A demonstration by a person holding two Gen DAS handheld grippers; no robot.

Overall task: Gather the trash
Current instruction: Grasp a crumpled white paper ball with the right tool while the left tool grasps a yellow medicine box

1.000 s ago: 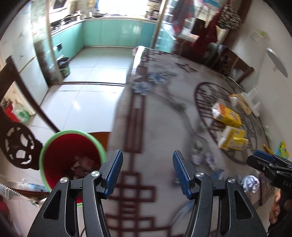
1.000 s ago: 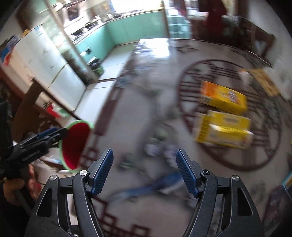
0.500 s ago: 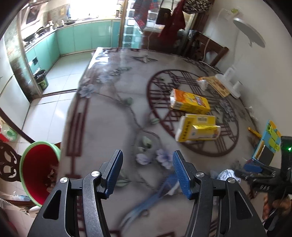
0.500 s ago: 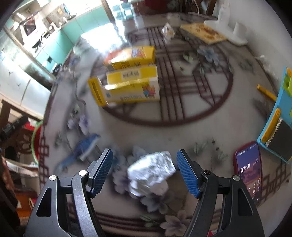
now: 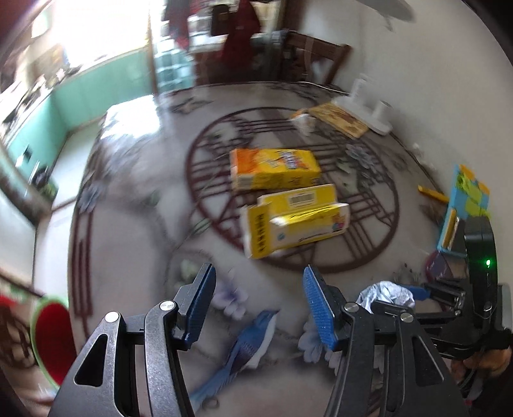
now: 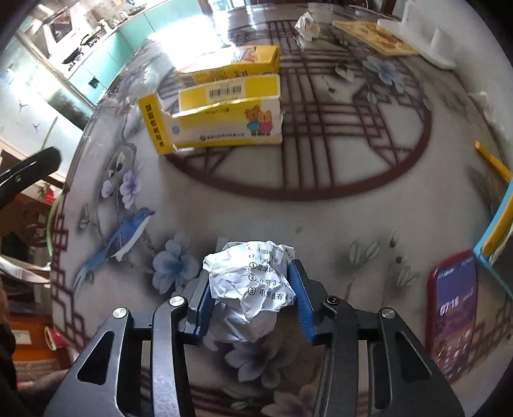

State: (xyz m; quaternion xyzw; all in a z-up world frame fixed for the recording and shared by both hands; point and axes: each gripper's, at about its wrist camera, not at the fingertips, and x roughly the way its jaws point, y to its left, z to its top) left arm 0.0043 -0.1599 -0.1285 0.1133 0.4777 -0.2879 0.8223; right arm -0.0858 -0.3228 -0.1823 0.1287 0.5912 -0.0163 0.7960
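Right wrist | right tongs [image 6: 253,290] closing, crumpled paper [image 6: 253,282] between pads | left tongs [image 5: 258,304] wide, empty

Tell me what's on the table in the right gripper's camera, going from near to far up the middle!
Crumpled paper ball between the right gripper's closing fingers → torn yellow box with bears → second yellow box → small crumpled wrapper.
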